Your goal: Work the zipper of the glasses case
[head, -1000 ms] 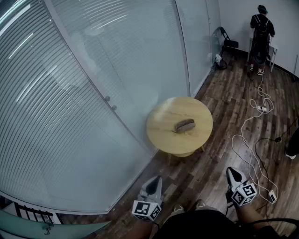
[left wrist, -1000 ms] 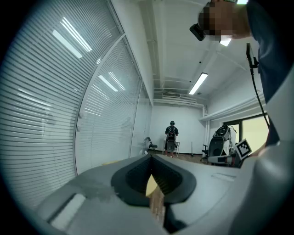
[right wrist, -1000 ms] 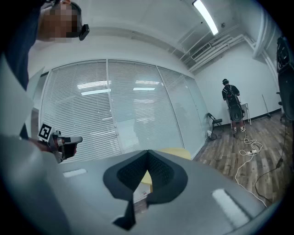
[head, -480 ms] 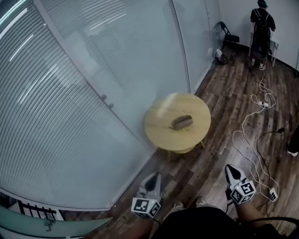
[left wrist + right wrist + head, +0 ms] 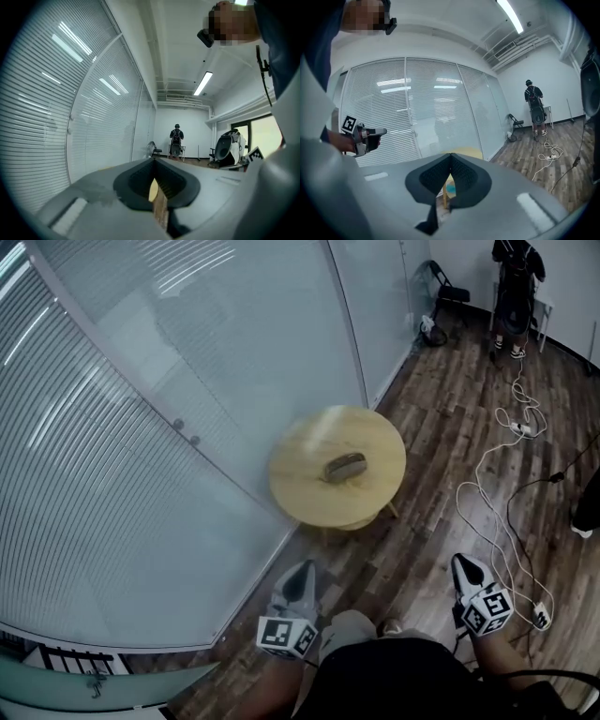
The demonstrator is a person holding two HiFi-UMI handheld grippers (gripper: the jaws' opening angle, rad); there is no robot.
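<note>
A dark glasses case (image 5: 344,466) lies near the middle of a round wooden table (image 5: 300,486) in the head view. My left gripper (image 5: 301,577) hangs low at the bottom of that view, well short of the table, shut and empty. My right gripper (image 5: 466,568) is at the lower right, also shut with nothing in it. In the left gripper view the jaws of my left gripper (image 5: 153,164) meet, with a sliver of table between them. In the right gripper view my right gripper (image 5: 450,159) is shut; the table's edge (image 5: 472,153) peeks above it.
A glass wall with blinds (image 5: 141,427) runs along the left, close to the table. White and black cables (image 5: 492,493) trail over the wooden floor at the right. A person (image 5: 511,277) stands by a folding chair (image 5: 441,287) at the far end.
The table and case have slid left and slightly up in the head view, and the far person has moved toward the top edge. Both grippers stay shut, low in the picture.
</note>
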